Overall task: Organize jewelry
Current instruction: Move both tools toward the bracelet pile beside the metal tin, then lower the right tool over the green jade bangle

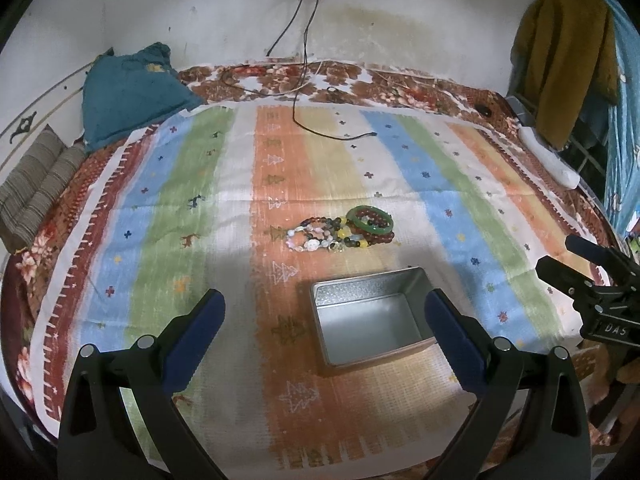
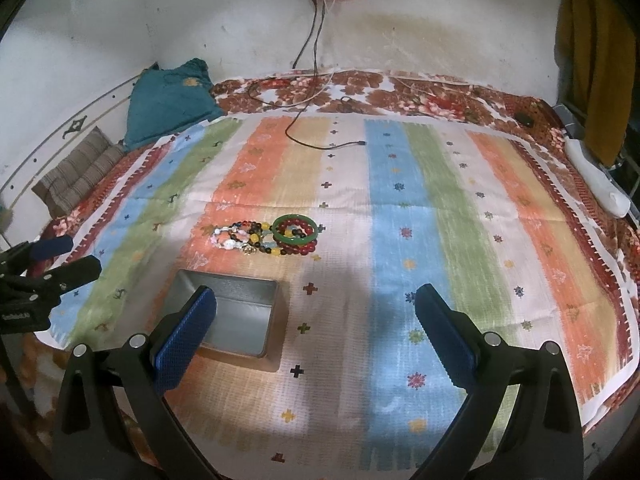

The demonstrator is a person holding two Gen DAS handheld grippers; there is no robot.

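Note:
A small pile of jewelry point(image 1: 340, 232) lies on the striped cloth: a green bangle point(image 1: 370, 220) on dark red bead bracelets, with mixed-colour and pale bead bracelets to its left. It also shows in the right wrist view point(image 2: 268, 236), green bangle point(image 2: 297, 227). An open, empty metal tin point(image 1: 370, 320) sits nearer than the pile, also in the right wrist view point(image 2: 228, 316). My left gripper point(image 1: 326, 308) is open and empty, above the cloth near the tin. My right gripper point(image 2: 316, 304) is open and empty, to the right of the tin. Each gripper shows in the other's view, the right one point(image 1: 560, 256) and the left one point(image 2: 76, 256).
A striped cloth point(image 1: 180, 200) covers a floral bedspread point(image 1: 280, 80). A black cable point(image 1: 320, 128) runs from a wall socket onto the cloth. A teal pillow point(image 1: 128, 92) and a striped cushion point(image 1: 36, 184) lie at the far left. Clothes point(image 1: 568, 60) hang at the right.

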